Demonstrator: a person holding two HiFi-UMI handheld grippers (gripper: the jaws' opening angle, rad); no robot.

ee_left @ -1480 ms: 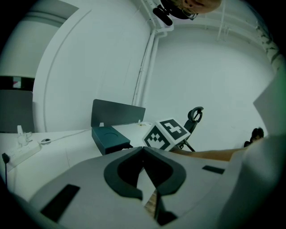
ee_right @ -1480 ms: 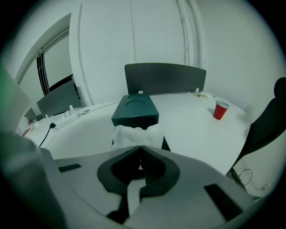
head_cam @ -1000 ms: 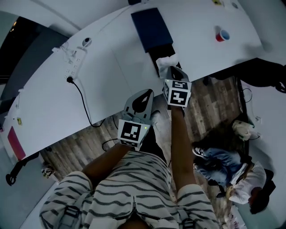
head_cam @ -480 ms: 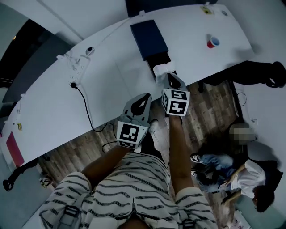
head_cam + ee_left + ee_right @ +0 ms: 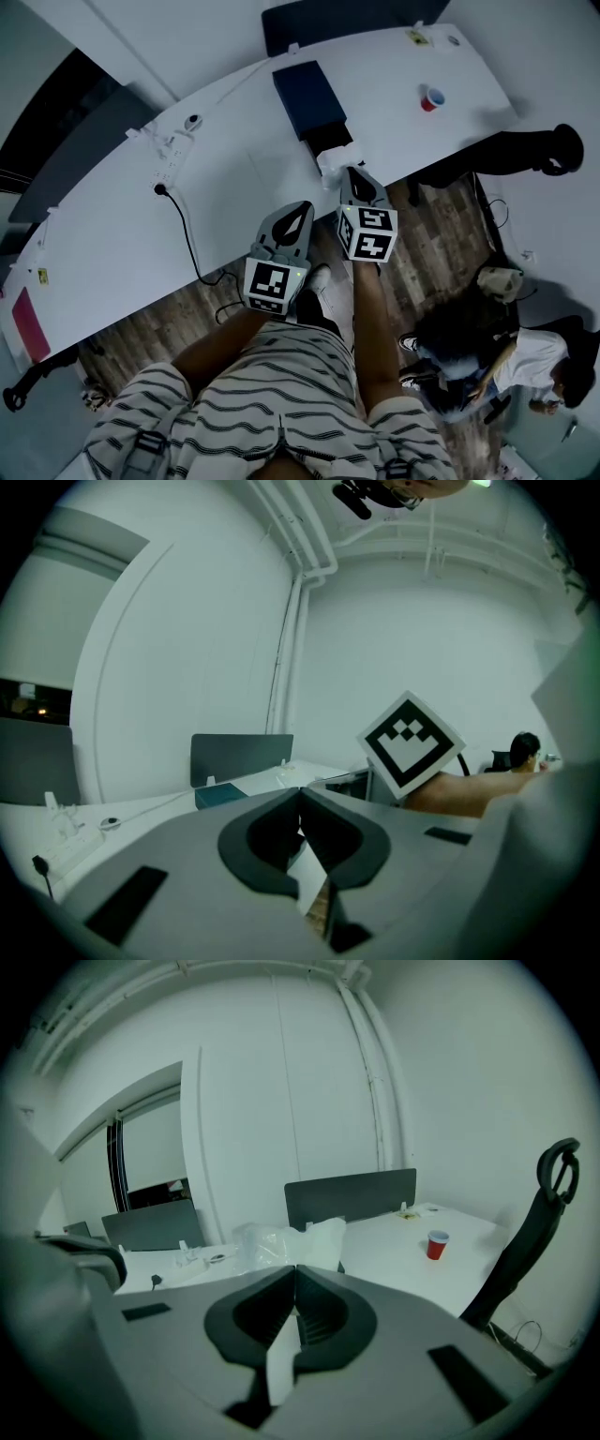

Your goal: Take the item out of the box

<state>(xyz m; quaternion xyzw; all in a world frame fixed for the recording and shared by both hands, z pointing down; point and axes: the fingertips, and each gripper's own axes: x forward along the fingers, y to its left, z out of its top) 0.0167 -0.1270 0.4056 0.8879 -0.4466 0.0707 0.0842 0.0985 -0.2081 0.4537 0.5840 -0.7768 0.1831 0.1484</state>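
Little changed: your right gripper point(image 5: 294, 1271) stays clamped on the crumpled white plastic bag point(image 5: 336, 159) at the dark blue box point(image 5: 303, 94), near end, not yet clear; left gripper point(image 5: 300, 794) closed, empty.

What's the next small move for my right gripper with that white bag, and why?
Probably pull the right gripper back toward you: its jaws look closed on the white bag, which sits right at the open end of the dark blue box.
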